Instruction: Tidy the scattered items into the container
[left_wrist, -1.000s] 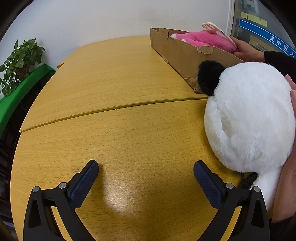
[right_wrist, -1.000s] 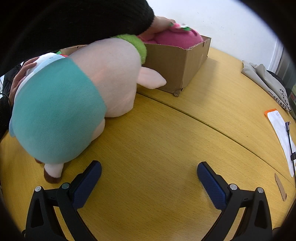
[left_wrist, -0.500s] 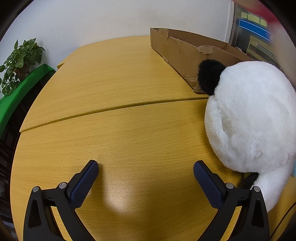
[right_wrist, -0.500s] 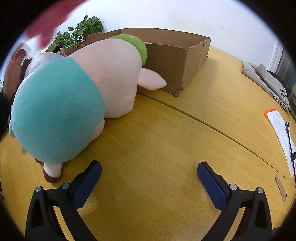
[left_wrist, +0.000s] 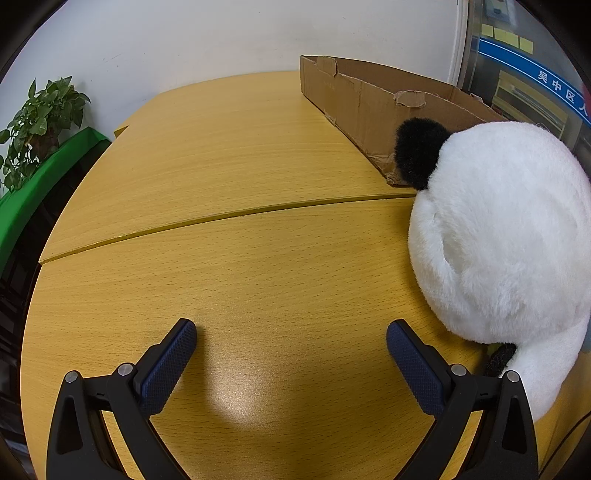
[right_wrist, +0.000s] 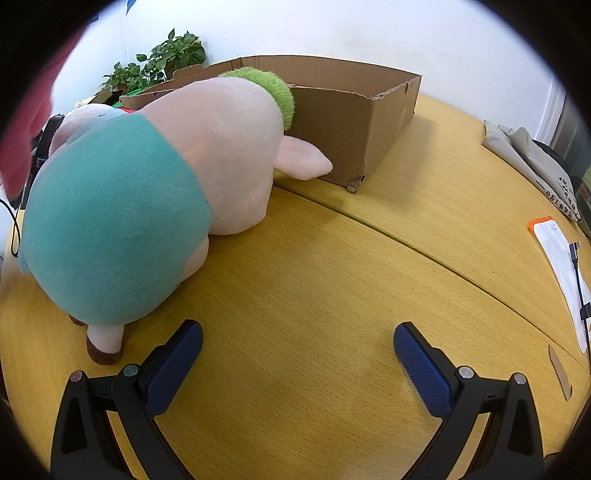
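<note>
Both jaws stood wide apart, empty — left hand-held gripper (left_wrist: 291, 341), right hand-held gripper (right_wrist: 298, 343). White panda plush (left_wrist: 509, 236) lay at three o'clock, pig plush (right_wrist: 147, 199) at ten o'clock, both touching the cardboard box (right_wrist: 354, 110) on the tabletop (right_wrist: 314, 277).

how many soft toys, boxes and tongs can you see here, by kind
soft toys: 2, the panda plush and the pig plush
cardboard box: 1
tongs: 2, left tongs and right tongs, both open
total: 5
</note>
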